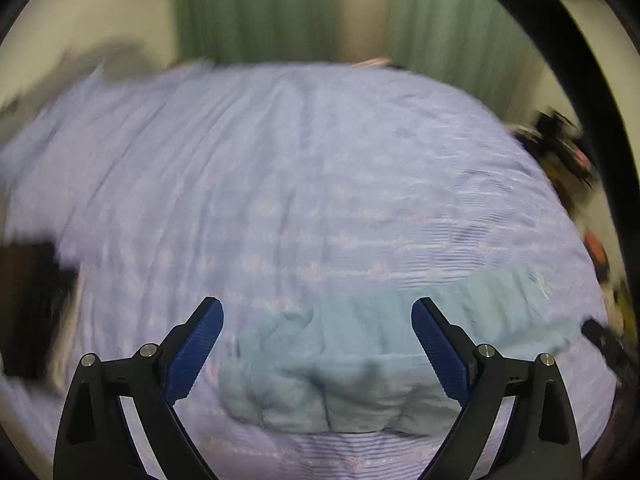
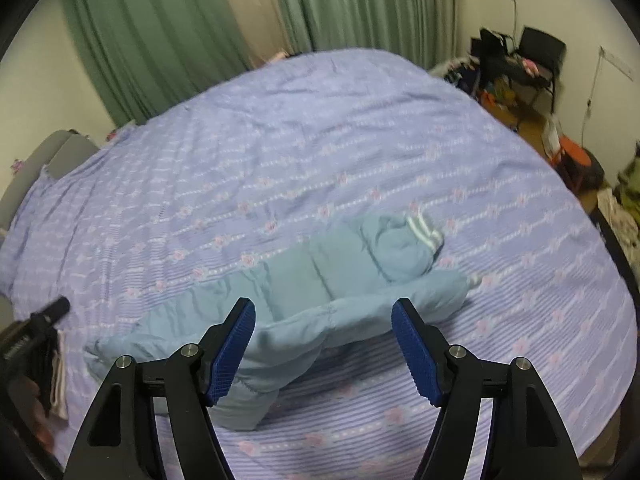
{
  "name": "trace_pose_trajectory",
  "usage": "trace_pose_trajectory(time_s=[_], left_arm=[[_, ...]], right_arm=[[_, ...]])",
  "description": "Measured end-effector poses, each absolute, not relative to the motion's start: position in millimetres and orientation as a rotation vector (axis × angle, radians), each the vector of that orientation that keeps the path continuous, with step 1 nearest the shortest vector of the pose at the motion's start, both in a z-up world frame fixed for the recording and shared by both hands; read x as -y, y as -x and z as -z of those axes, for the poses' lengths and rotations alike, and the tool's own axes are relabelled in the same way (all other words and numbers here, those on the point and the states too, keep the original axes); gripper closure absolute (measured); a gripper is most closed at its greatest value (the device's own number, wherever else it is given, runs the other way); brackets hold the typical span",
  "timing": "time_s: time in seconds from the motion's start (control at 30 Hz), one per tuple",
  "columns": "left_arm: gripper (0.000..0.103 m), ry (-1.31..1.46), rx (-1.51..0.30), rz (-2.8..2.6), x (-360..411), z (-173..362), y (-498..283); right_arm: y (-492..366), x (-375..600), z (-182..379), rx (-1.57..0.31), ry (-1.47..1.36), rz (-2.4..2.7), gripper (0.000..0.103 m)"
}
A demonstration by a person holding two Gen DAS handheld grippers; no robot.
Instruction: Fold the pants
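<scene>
Light blue pants [image 2: 320, 280] lie crumpled on a lilac patterned bedspread [image 2: 280, 160]. One leg end with white striped cuff [image 2: 424, 232] is bunched at the far right. In the blurred left wrist view the pants [image 1: 352, 368] lie just ahead. My left gripper [image 1: 317, 312] is open and empty above the pants' near part. My right gripper [image 2: 323, 314] is open and empty, hovering over the pants' middle. The left gripper's tip [image 2: 52, 312] shows at the left edge of the right wrist view.
The bed fills both views. Green curtains [image 2: 160, 40] hang behind it. A cluttered corner with a black chair [image 2: 540, 60] and an orange stool [image 2: 576, 160] lies at the right. A grey headboard [image 2: 52, 156] is at the left.
</scene>
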State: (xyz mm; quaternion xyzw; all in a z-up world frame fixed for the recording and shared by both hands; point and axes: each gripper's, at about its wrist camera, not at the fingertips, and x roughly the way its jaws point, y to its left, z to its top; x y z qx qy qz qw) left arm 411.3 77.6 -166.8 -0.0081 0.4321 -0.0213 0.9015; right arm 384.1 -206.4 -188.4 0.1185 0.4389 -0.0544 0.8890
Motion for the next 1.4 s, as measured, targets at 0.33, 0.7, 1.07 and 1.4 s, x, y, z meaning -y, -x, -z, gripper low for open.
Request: trace_pose_trajectory(time_s=[0.33, 0.7, 1.07, 1.4], left_arm=[[0.010, -0.529, -0.943, 0.702, 88.2, 195.3, -400.3], [0.089, -0.437, -1.085, 0.585, 99.4, 237.6, -488.8], [0.069, -0.471, -1.171, 0.390, 111.8, 308.5, -533.1], [0.028, -0.197, -0.916, 0.171, -44.6, 198.6, -429.7]], right_arm=[[-346.4, 266.2, 207.7, -0.947, -0.234, 0.120, 0.031], [-368.5, 321.8, 245.7, -0.977, -0.217, 0.170, 0.031], [-403.7, 304.5, 247.2, -0.960, -0.193, 0.132, 0.031], [-381.6, 241.6, 241.1, -0.975, -0.259, -0.064, 0.031]])
